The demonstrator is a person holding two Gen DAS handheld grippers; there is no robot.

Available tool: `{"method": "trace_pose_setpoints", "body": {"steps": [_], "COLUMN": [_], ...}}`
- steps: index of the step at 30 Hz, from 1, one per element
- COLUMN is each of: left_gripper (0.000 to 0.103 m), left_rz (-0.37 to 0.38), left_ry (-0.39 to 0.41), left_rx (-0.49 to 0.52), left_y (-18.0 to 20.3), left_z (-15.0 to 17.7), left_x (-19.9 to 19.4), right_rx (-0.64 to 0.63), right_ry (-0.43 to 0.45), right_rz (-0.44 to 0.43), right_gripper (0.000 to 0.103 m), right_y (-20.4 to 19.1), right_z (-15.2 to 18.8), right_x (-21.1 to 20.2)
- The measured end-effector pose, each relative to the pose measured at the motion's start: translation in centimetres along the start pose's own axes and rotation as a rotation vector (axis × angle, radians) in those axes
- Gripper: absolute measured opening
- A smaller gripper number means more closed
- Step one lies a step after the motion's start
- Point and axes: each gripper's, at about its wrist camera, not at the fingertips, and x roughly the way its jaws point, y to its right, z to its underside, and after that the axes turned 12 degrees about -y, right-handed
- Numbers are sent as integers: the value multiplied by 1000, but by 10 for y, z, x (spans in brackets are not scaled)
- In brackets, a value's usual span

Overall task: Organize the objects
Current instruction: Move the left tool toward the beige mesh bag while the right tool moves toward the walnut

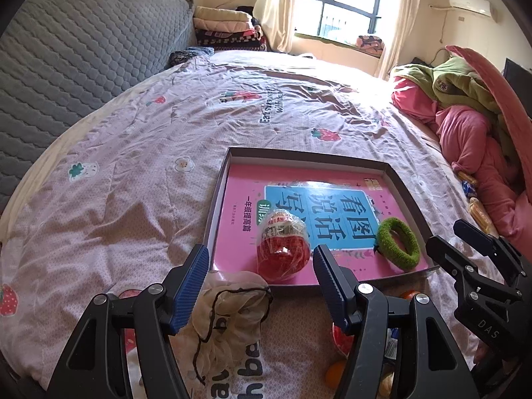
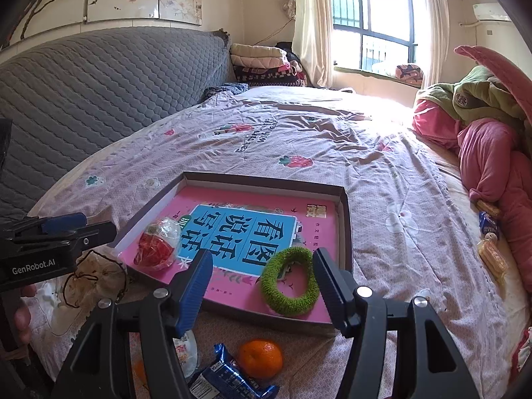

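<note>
Grippers are hovering over the bed: left gripper (image 1: 261, 266) gaping empty above the red egg (image 1: 282, 249), right gripper (image 2: 262, 271) standing apart, empty, above the green scrunchie (image 2: 289, 281) lying in the tray (image 2: 266, 181).

Glossy pink book (image 2: 266, 232); fuzzy green hair tie (image 2: 289, 282); crinkly plastic-wrapped egg (image 1: 282, 246); cardboard tray (image 2: 345, 219).

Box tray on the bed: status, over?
Left gripper and right gripper open, empty. Tray holds pink book, red egg, green scrunchie. Orange outside.
</note>
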Motion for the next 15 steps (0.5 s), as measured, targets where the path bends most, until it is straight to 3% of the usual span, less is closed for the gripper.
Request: {"method": "trace_pose_setpoints", "body": {"steps": [15], "left_gripper": [67], "left_rz": [-27], "left_ry": [8], "left_rx": [24], "left_y": [-11], "left_z": [29], "left_x": [-16], "right_rx": [-29], "right_ry": [40], "right_rz": [18], "right_gripper": [62], "right_y": [-20], "right_z": [22], "right_x": [-27]}}
